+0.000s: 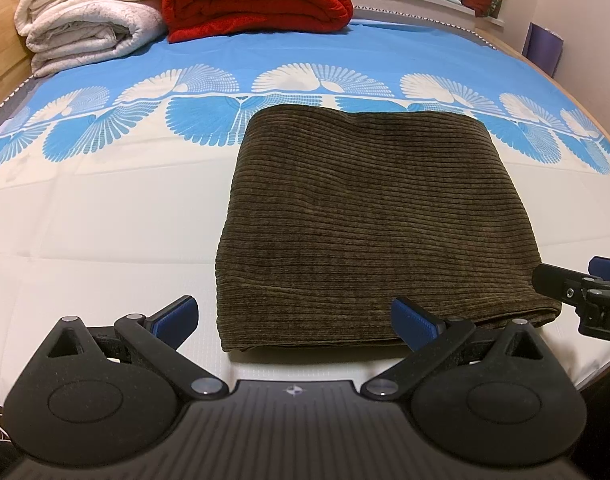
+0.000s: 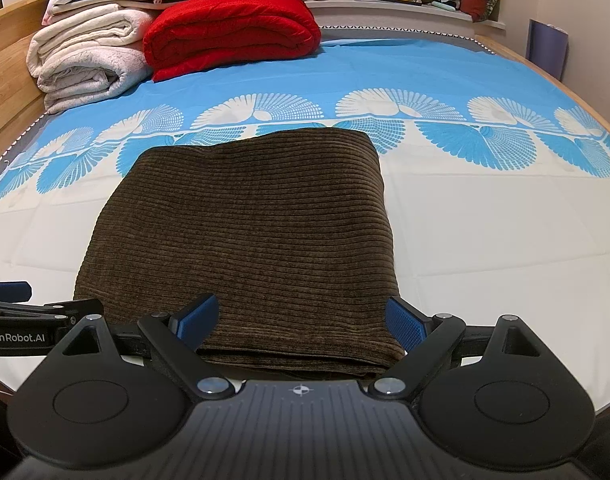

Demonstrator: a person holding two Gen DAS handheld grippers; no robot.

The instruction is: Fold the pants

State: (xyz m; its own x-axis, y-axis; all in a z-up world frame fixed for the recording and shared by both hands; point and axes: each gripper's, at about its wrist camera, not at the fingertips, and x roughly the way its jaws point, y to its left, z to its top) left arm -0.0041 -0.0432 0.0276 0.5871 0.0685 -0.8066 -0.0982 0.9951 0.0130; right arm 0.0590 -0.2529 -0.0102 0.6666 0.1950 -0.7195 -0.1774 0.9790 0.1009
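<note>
Your brown corduroy pants [image 1: 369, 220] are lying folded in a block near the bed's [image 1: 105, 240] front edge. Beyond the pants, a red blanket [image 1: 257, 0] and cream blankets [image 1: 89, 12] are sitting stacked well apart. Bare sheet is lying open on either side. Your left hand-held gripper [image 1: 295, 316] and right hand-held gripper [image 2: 301, 320] are both gaping wide at the pants' near edge, holding nothing.

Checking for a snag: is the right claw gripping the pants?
No, the right claw is spread wide open, and the folded brown pants lie flat on the bed, ungripped.
</note>
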